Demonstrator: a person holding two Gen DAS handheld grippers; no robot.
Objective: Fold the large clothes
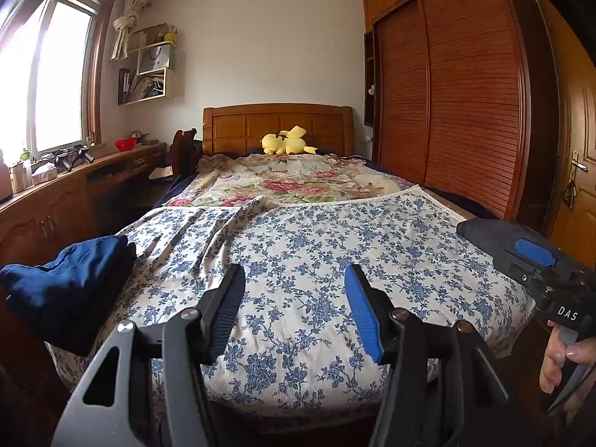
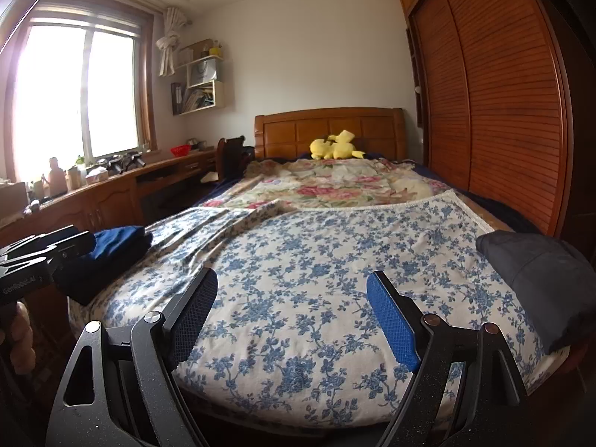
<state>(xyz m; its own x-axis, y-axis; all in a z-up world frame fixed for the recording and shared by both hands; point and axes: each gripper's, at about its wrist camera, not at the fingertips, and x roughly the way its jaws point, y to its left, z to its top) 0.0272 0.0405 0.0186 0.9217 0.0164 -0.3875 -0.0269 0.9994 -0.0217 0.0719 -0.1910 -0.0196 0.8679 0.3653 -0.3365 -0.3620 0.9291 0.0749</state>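
Observation:
A folded navy blue garment point(image 1: 70, 283) point(image 2: 115, 246) lies on the left edge of the bed's blue-flowered sheet point(image 1: 305, 253) point(image 2: 316, 268). At the right edge of the bed rests a dark grey garment point(image 2: 536, 279) point(image 1: 476, 229), folded or bunched. My left gripper point(image 1: 294, 298) hovers open above the foot of the bed, with only sheet showing between its fingers. My right gripper point(image 2: 294, 309) is held open the same way beside it, close to the grey garment, gripping nothing. Each gripper's body shows at the edge of the other's view, held by a hand point(image 1: 562, 357).
A rose-patterned quilt point(image 1: 283, 178) covers the far half of the bed, with a yellow plush toy point(image 1: 285, 141) at the wooden headboard point(image 1: 275, 123). A slatted wardrobe point(image 1: 458, 85) runs along the right. A cluttered desk point(image 1: 74, 175) and a chair point(image 1: 184, 149) stand along the left under the window.

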